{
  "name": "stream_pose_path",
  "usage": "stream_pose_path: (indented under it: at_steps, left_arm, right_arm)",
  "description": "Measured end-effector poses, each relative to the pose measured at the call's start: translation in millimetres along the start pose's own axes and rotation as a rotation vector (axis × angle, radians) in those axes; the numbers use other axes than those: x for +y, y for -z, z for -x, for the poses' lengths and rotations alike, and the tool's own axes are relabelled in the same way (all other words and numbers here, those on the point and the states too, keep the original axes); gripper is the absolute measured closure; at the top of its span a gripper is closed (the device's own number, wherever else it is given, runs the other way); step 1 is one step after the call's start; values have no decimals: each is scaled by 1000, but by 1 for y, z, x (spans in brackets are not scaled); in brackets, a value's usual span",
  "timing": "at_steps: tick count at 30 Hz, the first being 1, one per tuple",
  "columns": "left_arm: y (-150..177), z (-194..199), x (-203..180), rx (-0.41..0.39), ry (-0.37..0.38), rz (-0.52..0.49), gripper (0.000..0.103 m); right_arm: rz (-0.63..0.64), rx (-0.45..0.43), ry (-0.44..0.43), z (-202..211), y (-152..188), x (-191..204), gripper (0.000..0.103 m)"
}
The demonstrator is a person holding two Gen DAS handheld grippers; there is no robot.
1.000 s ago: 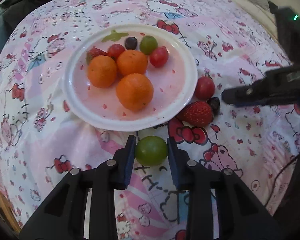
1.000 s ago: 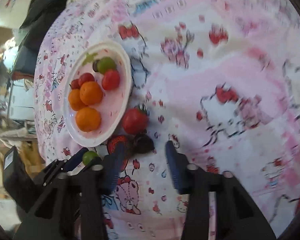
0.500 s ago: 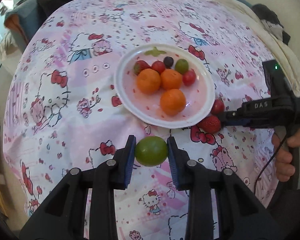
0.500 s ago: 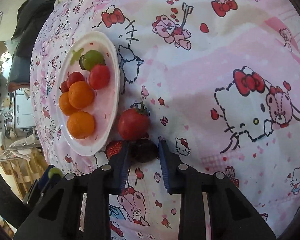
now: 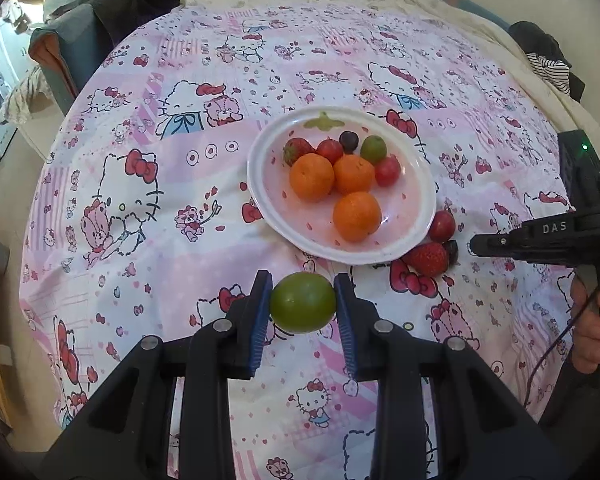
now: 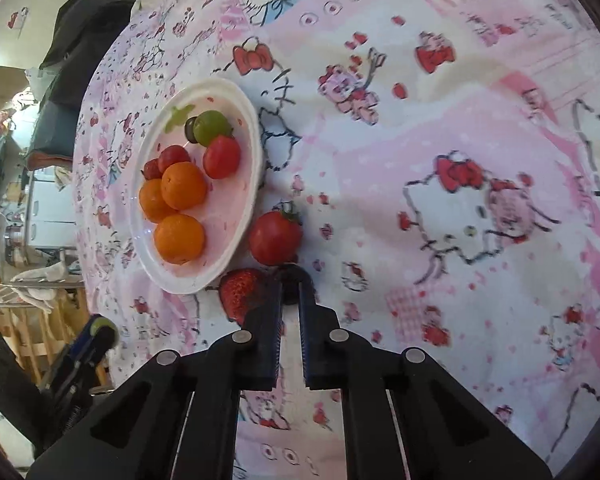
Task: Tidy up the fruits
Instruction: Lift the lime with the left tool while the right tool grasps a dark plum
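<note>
Pink cartoon-print cloth (image 5: 180, 208) fills both frames. White plate (image 5: 260, 196), centre of left view, holds three oranges, tomatoes, strawberry, grape, lime. Left gripper (image 5: 302, 300) clamps a green lime (image 5: 302, 302), lower centre. Right gripper (image 6: 290, 292), lower centre of right view, pinches a dark grape (image 6: 290, 280), beside a strawberry (image 6: 238, 292) and tomato (image 6: 275, 237).

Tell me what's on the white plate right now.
On the plate: three oranges, two red tomatoes, a strawberry, a green fruit and a dark grape. The oranges may hide anything small behind or beneath them.
</note>
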State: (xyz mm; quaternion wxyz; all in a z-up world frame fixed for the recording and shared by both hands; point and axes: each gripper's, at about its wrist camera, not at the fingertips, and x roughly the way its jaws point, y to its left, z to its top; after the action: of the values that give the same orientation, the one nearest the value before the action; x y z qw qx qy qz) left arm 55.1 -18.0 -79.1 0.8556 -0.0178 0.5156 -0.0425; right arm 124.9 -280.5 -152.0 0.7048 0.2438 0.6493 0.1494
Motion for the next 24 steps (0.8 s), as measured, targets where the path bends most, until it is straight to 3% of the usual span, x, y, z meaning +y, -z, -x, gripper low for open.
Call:
stream_pose_path:
  at_steps: [5,12,21,23,24]
  left_arm:
    - [2,0,1,3,-8,0,75]
    - [0,0,4,-5,-2,17,75]
    - [-2,-2,0,-3,6,16,75]
    - [-2,-2,1,-1,5,18,75]
    - [-2,-3,2,1,2,19,75]
  right_arm:
    - [10,4,11,-5,-1,4,87]
    - [-25,44,29,-28,-8,4,63]
    - [-14,37,81,-34,-4,4,67]
    - [25,43,120,-34,-2,7,70]
    - [77,40,181,-35,-1,14,77]
